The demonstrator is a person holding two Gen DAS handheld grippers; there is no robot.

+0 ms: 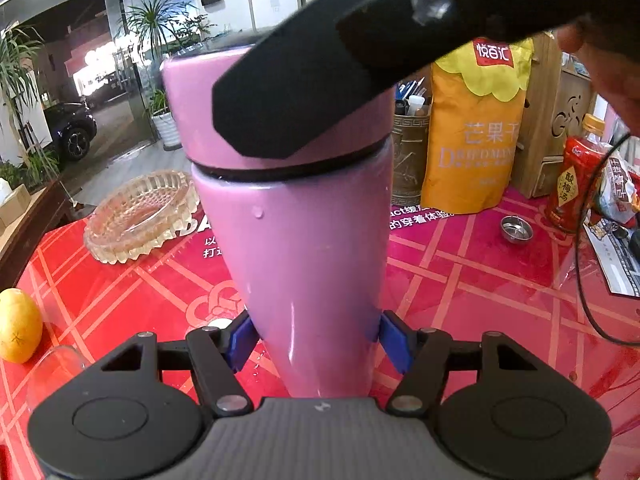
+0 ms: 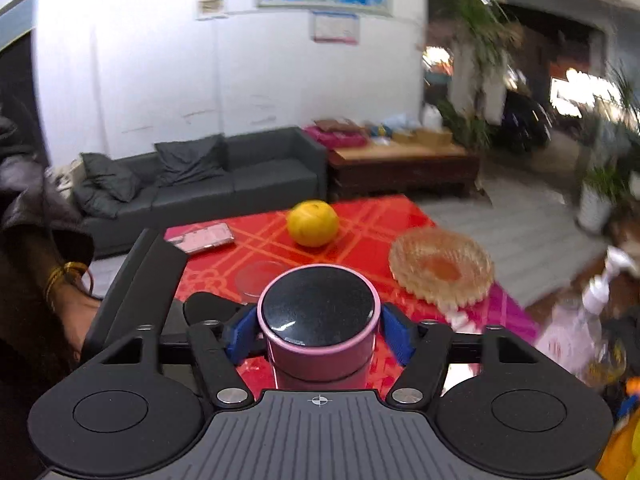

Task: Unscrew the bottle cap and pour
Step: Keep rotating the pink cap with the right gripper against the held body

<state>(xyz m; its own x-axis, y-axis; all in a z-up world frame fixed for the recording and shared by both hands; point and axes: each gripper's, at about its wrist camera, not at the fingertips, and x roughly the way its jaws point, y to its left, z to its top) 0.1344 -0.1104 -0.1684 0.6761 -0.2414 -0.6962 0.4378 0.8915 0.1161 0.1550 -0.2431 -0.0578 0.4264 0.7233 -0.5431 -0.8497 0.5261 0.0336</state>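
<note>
A pink insulated bottle stands on the red tablecloth. My left gripper is shut on its lower body, blue pads pressed to both sides. The pink cap sits on top, a dark seam below it. In the left wrist view a black arm of my right gripper crosses in front of the cap. From above, my right gripper is shut on the cap, which has a black top. A clear glass stands just beyond the bottle; its rim shows at lower left.
A cut-glass ashtray lies left of the bottle, an orange fruit at the table's left edge. Behind stand a yellow snack bag, a brass pen holder, a red drink bottle and a small metal bowl. A cable hangs at right.
</note>
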